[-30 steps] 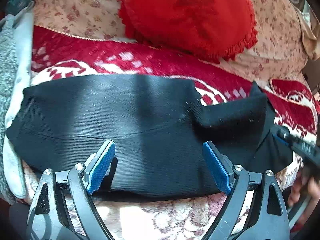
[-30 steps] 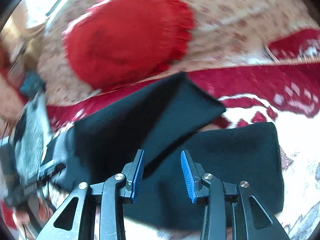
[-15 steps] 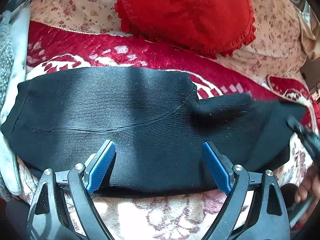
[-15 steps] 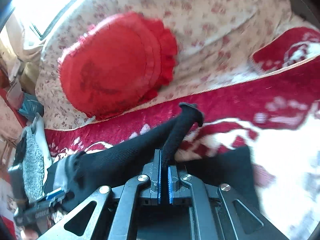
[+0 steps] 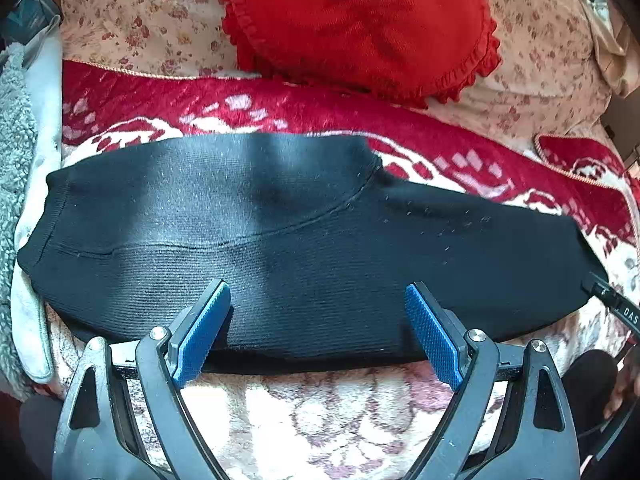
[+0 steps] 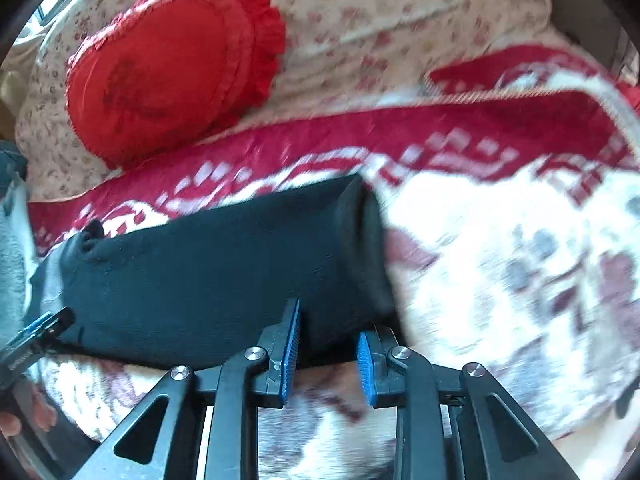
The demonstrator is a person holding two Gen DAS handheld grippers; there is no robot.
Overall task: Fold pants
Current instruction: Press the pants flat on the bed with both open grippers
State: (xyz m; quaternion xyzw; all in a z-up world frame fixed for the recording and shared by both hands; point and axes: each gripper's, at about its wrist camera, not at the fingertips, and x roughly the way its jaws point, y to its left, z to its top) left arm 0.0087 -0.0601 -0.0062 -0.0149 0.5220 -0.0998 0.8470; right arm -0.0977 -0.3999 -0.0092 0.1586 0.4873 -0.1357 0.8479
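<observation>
Since half a second ago: right hand-held gripper [image 6: 328, 354] no longer pinched on the raised leg end, jaws now parted with blue pads [image 6: 290, 356] either side of the near edge of the black pants [image 6: 208, 264], nothing clamped between them. Leg end now laid down flat, stretched out to the right over the red and white blanket [image 5: 256, 110].

Left hand-held gripper [image 5: 316, 332] wide open, same as before, pads [image 5: 202, 336] hovering at the near edge of the pants [image 5: 304, 248]; contact with the cloth hard to tell. Pants spread lengthwise across the blanket in one long dark band, a curved seam running through the middle, lint specks toward the right part.

Red frilled cushion [image 5: 360, 26] behind, resting on the floral sheet [image 5: 136, 28] and well apart from the pants. Grey fleecy cloth [image 5: 14, 140] along the left edge. Right wrist view blurred, so fine detail there unclear.
</observation>
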